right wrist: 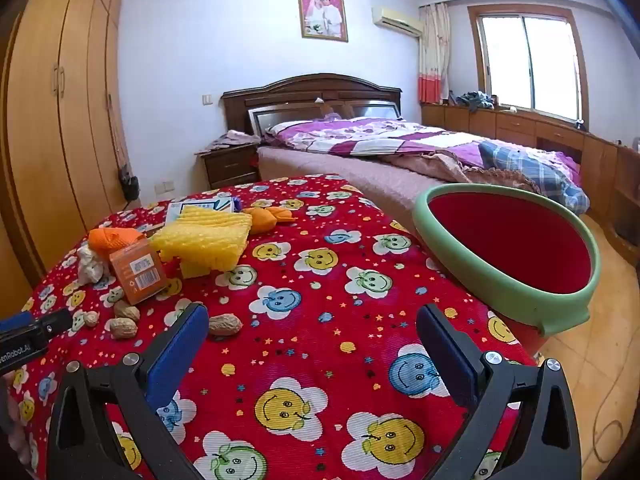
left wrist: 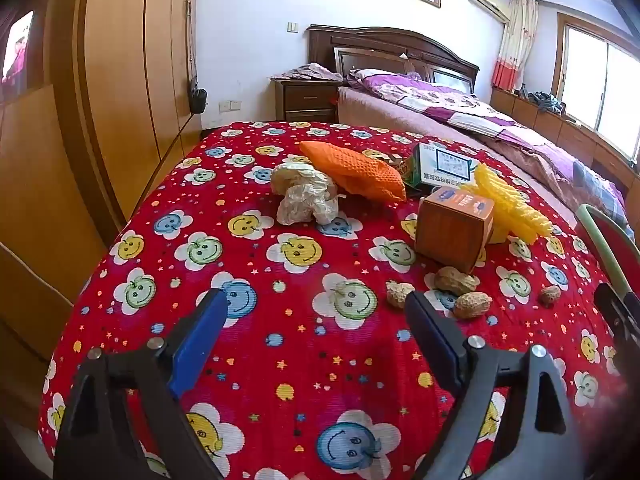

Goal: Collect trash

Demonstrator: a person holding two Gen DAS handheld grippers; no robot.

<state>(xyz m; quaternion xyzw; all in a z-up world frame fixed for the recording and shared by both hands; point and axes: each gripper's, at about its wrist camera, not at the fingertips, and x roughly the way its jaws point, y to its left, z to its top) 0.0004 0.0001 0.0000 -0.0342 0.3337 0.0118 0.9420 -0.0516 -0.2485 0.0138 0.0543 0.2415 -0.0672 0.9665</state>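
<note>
Left gripper (left wrist: 316, 308): jaws spread wide, empty, above the table (left wrist: 280, 360). Right gripper (right wrist: 312, 330): jaws spread wide, empty. Trash lies toward the table's far edge: crumpled paper (left wrist: 304, 196), orange net (left wrist: 356, 170), yellow net (right wrist: 204, 240), small box (left wrist: 454, 226). Peanuts (left wrist: 456, 280), probably shells, lie nearer. Bin (right wrist: 560, 304) stands at the right edge.

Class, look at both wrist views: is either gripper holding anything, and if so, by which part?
Nothing is held: the left gripper and right gripper both stand open and empty.
</note>
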